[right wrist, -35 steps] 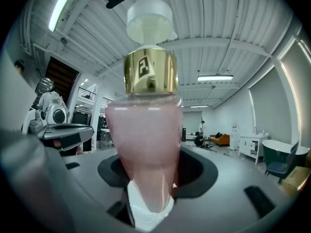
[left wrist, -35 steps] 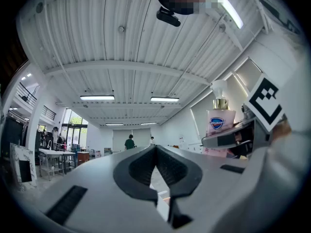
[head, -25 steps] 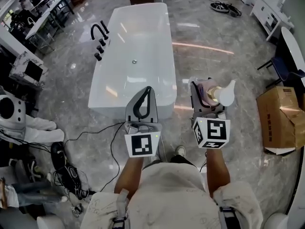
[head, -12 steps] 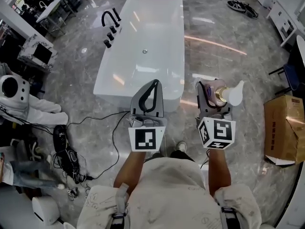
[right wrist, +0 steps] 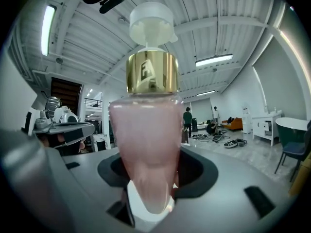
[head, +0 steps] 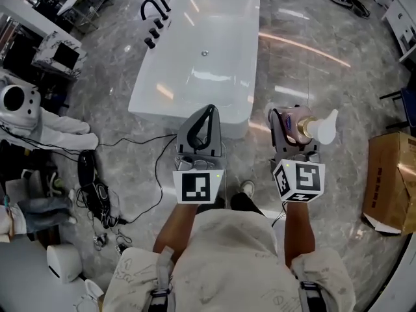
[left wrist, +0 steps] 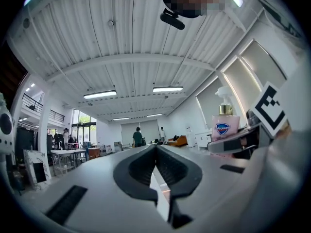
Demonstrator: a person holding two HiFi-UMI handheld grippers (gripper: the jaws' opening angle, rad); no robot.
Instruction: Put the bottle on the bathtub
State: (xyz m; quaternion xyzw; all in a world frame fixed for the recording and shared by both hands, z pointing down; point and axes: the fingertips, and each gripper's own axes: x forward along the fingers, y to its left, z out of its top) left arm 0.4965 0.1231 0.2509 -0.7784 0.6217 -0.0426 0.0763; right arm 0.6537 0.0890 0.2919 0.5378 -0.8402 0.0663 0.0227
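A white oval bathtub stands on the grey marble floor at upper centre, a black curved faucet on its upper-left rim; below it are the left hand-held gripper and, further right, the right hand-held gripper holding a pink pump bottle, with a brown cardboard box at the right edge.

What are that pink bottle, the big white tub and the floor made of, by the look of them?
Bottle: probably clear plastic holding pink liquid, with a shiny gold collar and white pump. Bathtub: glossy white, acrylic or ceramic; lights reflect. Floor: polished grey marble-like stone or tile, veined.
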